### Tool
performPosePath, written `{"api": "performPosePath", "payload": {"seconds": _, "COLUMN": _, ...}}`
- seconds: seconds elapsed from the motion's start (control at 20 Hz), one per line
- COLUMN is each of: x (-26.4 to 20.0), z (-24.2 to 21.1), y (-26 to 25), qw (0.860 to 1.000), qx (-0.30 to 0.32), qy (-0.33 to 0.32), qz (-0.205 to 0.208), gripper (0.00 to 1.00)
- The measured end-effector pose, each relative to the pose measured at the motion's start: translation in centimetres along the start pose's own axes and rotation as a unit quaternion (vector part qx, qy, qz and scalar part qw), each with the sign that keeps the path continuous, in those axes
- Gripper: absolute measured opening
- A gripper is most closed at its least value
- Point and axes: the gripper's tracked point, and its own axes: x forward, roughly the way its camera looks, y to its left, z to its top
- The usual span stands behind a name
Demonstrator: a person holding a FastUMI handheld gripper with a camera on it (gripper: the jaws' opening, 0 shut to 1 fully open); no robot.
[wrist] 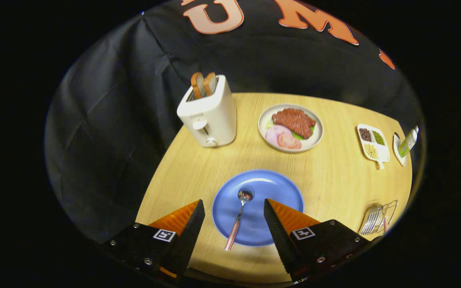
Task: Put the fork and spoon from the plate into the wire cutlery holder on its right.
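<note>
Claw (234, 208) spread wide above round blue plate (272, 188), gripping nothing. Spoon (239, 216) on plate between the fingers, shiny bowl ahead, checked handle overhanging near rim. Fork (371, 222) already in wire holder (390, 208), well right on pale wood-grain worktop (334, 180).

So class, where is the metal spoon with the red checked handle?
The spoon lies on the round blue plate, between the open gripper fingers.
</note>
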Motion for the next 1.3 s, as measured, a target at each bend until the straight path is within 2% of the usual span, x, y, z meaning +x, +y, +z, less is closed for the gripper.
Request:
{"api": "performPosePath", "payload": {"seconds": 0.25, "x": 3.4, "z": -4.6, "y": -0.4, "qw": 0.994, "qx": 0.004, "qy": 0.104, "qz": -0.019, "gripper": 0.87}}
{"api": "performPosePath", "payload": {"seconds": 0.35, "x": 4.5, "z": -6.1, "y": -1.1, "qw": 0.990, "qx": 0.010, "qy": 0.135, "qz": -0.036, "gripper": 0.82}}
{"api": "performPosePath", "payload": {"seconds": 0.55, "x": 5.9, "z": -7.8, "y": -1.4, "qw": 0.983, "qx": 0.021, "qy": 0.173, "qz": -0.050, "gripper": 0.67}}
{"api": "performPosePath", "payload": {"seconds": 0.65, "x": 6.2, "z": -8.5, "y": -1.5, "qw": 0.981, "qx": 0.018, "qy": 0.188, "qz": -0.055, "gripper": 0.57}}
{"api": "performPosePath", "payload": {"seconds": 0.7, "x": 6.3, "z": -9.1, "y": -1.5, "qw": 0.978, "qx": 0.023, "qy": 0.198, "qz": -0.060, "gripper": 0.48}}
{"api": "performPosePath", "payload": {"seconds": 0.85, "x": 6.5, "z": -10.5, "y": -1.2, "qw": 0.972, "qx": 0.040, "qy": 0.224, "qz": -0.061, "gripper": 0.37}}
{"api": "performPosePath", "payload": {"seconds": 0.95, "x": 6.6, "z": -10.8, "y": -1.5, "qw": 0.971, "qx": 0.042, "qy": 0.226, "qz": -0.069, "gripper": 0.26}}
{"api": "performPosePath", "payload": {"seconds": 1.0, "x": 6.8, "z": -10.8, "y": -1.6, "qw": 0.971, "qx": 0.041, "qy": 0.225, "qz": -0.073, "gripper": 0.17}}
{"api": "performPosePath", "payload": {"seconds": 1.1, "x": 6.8, "z": -10.8, "y": -1.6, "qw": 0.971, "qx": 0.039, "qy": 0.227, "qz": -0.067, "gripper": 0.11}}
{"api": "performPosePath", "payload": {"seconds": 1.3, "x": 6.1, "z": -10.4, "y": -2.3, "qw": 0.973, "qx": 0.021, "qy": 0.221, "qz": -0.059, "gripper": 0.07}}
